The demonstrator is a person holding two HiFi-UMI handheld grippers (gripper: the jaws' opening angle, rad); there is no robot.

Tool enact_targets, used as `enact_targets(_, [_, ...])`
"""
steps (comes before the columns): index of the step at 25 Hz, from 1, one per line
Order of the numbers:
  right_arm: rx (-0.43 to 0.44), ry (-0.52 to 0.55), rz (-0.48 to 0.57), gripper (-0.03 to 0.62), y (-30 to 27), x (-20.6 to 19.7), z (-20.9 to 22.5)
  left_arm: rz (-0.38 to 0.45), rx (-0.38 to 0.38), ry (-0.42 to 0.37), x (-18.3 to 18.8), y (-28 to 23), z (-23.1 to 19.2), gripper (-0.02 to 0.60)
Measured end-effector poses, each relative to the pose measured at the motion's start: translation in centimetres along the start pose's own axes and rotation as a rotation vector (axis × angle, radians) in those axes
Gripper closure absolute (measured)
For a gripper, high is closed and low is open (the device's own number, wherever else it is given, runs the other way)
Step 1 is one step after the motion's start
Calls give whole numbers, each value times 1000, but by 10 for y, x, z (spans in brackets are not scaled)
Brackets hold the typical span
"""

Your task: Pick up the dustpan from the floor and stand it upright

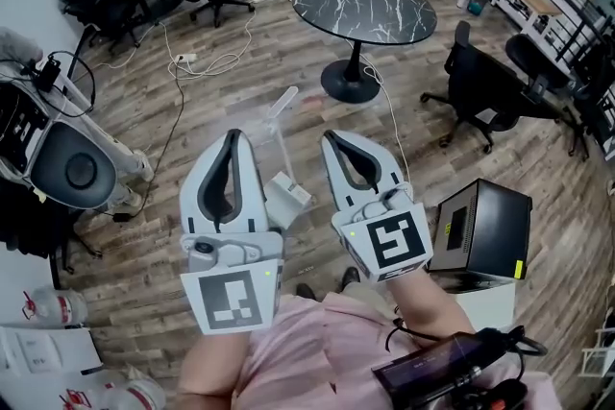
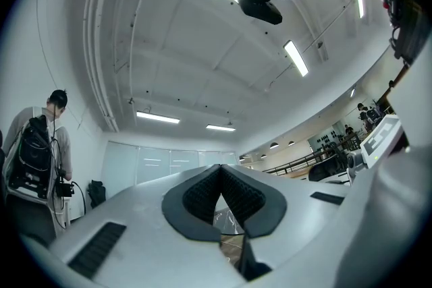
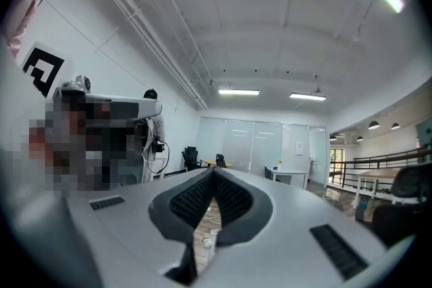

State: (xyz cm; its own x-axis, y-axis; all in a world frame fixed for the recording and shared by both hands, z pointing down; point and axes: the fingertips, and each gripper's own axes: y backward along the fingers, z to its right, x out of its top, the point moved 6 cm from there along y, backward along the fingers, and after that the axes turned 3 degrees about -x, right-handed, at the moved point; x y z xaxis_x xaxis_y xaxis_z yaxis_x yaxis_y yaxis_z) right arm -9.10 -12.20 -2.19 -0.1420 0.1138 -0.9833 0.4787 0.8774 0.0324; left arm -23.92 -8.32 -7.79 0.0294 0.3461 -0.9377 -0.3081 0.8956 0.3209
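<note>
Left gripper (image 1: 233,135) and right gripper (image 1: 331,137) are held side by side above the wooden floor (image 1: 207,106), each pair of jaws closed tip to tip on nothing, with the white dustpan (image 1: 287,194) seen untouched on the floor between them.

Head view steeply down onto floor (image 1: 279,43); both gripper views up toward ceiling (image 2: 202,44).

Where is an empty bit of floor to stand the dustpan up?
Free: bare wood between the dustpan and the round table's foot, and left of the dustpan up to the black cable. Crowded: far left by the white machine, right by the black chair and black box.
</note>
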Motion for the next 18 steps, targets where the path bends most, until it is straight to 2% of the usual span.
enact_targets(18, [-8, -17, 9, 593, -9, 4, -1, 3, -18, 5, -2, -7, -5, 572])
